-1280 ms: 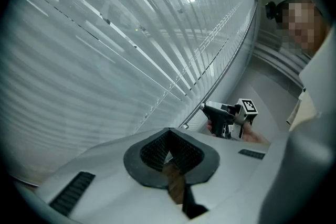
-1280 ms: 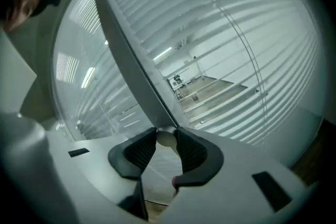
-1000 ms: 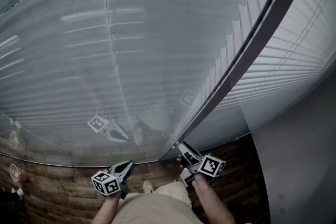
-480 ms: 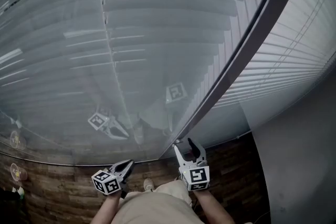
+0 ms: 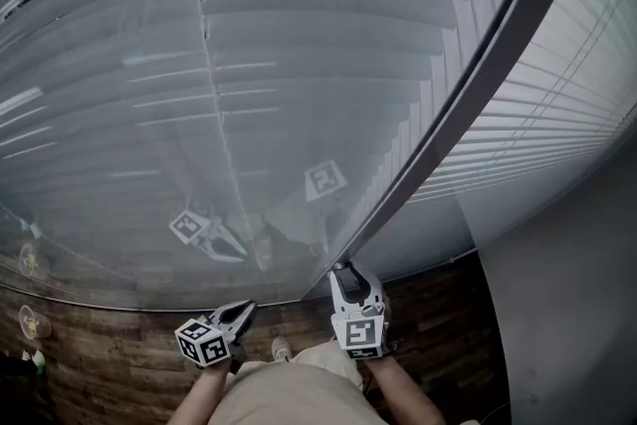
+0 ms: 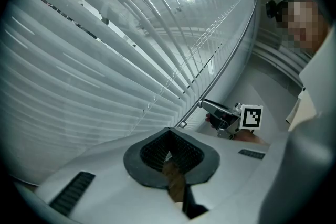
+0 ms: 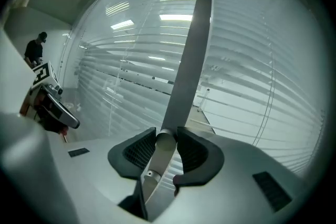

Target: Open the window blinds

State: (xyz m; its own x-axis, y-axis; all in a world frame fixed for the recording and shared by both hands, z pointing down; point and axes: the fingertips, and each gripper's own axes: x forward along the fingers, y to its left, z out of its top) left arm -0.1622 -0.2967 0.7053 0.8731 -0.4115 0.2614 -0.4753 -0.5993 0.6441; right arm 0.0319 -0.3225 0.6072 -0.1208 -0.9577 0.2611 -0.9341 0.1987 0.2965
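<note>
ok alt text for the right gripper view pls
The right gripper, its jaws just closed in, grips the lower end of a grey rod in front of white window blinds. The left gripper shows at far left.

**Plank floor below the blinds**

A dark wood-plank floor (image 5: 119, 368) shows as a strip along the bottom of the head view, below the blinds (image 5: 299, 65). A light shoe (image 5: 282, 351) stands on it near the middle. Small round things (image 5: 30, 325) sit at its left edge, too small to identify.
</note>
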